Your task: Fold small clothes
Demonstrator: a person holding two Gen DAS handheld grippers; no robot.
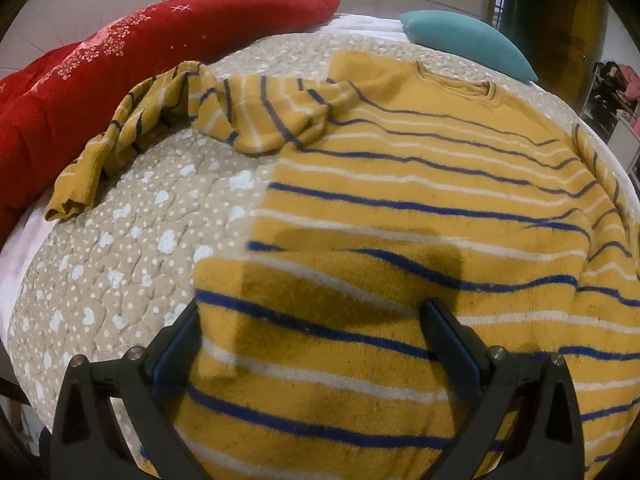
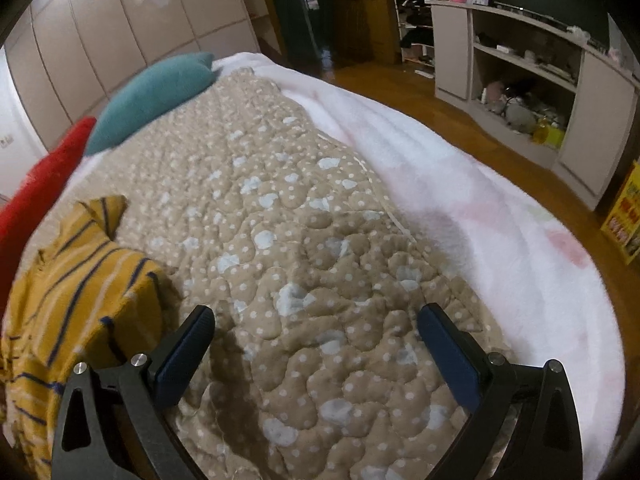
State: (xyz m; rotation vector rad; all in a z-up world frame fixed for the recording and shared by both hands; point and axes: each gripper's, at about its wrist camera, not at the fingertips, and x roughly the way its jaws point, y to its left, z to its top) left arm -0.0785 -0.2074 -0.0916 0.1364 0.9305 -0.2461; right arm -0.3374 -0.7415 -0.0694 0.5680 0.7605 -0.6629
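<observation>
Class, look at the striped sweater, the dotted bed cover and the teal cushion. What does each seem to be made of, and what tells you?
Sweater: fuzzy knit, likely wool or acrylic; ribbed collar, hairy stripes.
Bed cover: quilted cotton-like cloth; puffy stitched cells, matte.
Cushion: soft, matte fabric; weave too blurred to tell.

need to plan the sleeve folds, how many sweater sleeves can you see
2: left sleeve lies crumpled toward the red blanket; right sleeve runs along the sweater's far side, partly hidden.
</observation>
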